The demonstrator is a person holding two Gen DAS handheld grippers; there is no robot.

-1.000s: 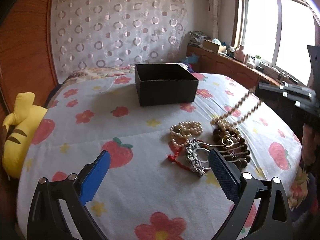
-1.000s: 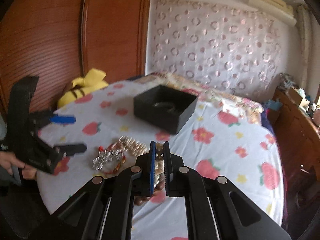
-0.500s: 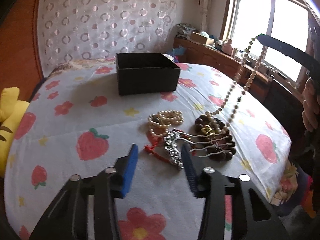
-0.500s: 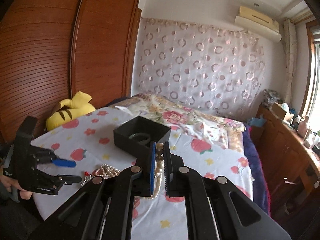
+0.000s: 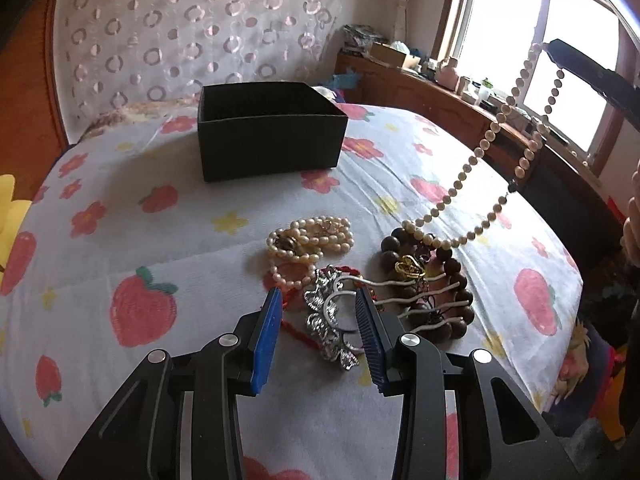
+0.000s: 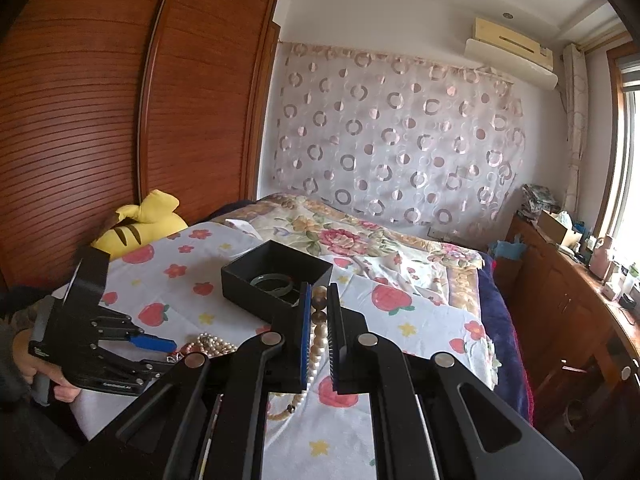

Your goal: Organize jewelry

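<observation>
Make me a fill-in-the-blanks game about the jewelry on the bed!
1. The right gripper is lifting a long ____ necklace.
2. The box on the bed is colored ____.
3. Inside the box lies a green ____.
4. The silver hair comb sits between the fingers of the ____ gripper.

Missing words: pearl; black; bangle; left

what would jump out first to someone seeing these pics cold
The long pearl necklace hangs in the air at the right of the left wrist view, pinched in the right claw, its lower end trailing onto the jewelry heap on the strawberry-print bedspread. Behind the heap stands an open black box with a green bangle inside. The left claw straddles a silver hair comb.
</observation>
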